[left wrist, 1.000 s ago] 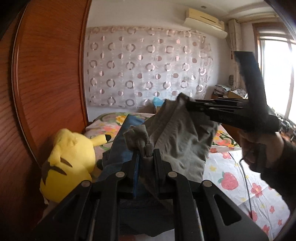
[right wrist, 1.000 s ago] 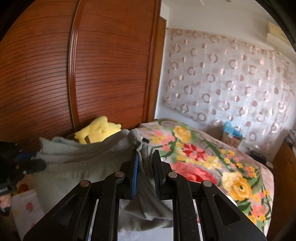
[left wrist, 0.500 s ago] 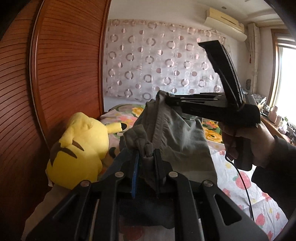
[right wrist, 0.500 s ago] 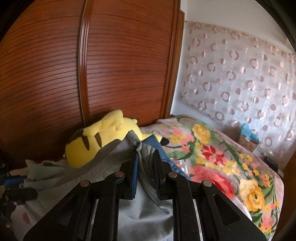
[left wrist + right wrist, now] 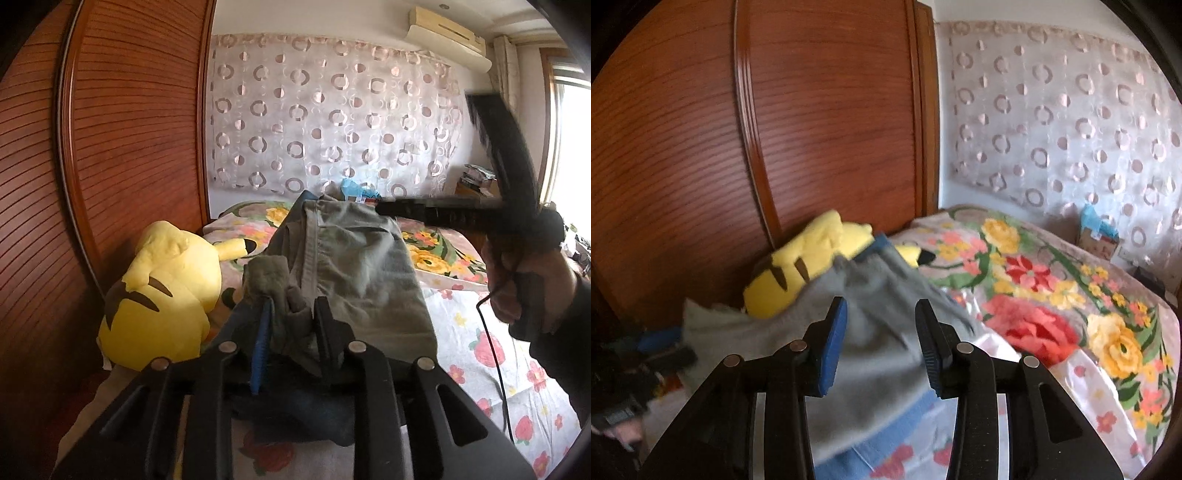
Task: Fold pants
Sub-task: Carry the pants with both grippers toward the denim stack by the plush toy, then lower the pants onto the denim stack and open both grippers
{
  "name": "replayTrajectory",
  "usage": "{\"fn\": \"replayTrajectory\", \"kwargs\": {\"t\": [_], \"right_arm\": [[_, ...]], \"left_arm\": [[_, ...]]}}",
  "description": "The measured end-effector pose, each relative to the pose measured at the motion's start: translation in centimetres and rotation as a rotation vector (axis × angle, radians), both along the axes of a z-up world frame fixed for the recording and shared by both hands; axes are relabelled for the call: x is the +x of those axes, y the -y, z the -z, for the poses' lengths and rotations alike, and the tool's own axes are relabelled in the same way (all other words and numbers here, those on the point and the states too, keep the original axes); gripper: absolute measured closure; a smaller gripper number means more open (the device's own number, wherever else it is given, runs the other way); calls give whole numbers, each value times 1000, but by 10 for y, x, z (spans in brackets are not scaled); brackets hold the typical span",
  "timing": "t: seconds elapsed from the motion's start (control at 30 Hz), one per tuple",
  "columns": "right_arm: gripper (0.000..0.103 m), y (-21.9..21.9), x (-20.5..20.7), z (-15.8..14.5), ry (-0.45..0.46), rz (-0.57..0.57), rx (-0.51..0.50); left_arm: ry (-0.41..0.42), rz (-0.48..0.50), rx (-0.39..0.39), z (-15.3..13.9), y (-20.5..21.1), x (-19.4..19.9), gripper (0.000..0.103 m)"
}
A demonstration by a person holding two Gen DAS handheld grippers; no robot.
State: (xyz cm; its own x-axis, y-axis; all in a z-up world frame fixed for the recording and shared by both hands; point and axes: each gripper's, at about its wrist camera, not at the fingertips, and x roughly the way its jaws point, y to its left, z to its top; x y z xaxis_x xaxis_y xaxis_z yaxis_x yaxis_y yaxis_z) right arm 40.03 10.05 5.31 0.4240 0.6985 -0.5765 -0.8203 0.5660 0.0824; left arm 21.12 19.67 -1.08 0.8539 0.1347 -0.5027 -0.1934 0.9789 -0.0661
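Yellow plush toy (image 5: pixel 162 295) is seen by the wooden wardrobe (image 5: pixel 129 147); grey-green pants (image 5: pixel 351 266) are laid folded on the floral bed (image 5: pixel 1052 295). The left gripper (image 5: pixel 291 325), fingers just parted, has a bunched corner between them; the right gripper (image 5: pixel 881 332) is spread, cloth released.

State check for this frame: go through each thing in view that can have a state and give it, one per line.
Grey pants: folded, lying on a blue garment.
Left hand-held gripper: jaws just opening, a fold of fabric between them.
Right hand-held gripper: jaws just opened, apart, off the cloth.
Yellow plush toy: lying beside the pants.
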Motion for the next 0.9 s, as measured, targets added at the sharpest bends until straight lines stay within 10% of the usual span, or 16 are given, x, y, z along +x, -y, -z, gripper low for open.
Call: {"fn": "replayTrajectory", "kwargs": {"t": [0.4, 0.9], "right_arm": [[65, 9, 29, 49, -96, 90, -20], [65, 38, -14, 23, -58, 100, 19]], "left_arm": [[-18, 60, 24, -7, 7, 1, 62], [-149, 131, 13, 41, 22, 32, 61]]}}
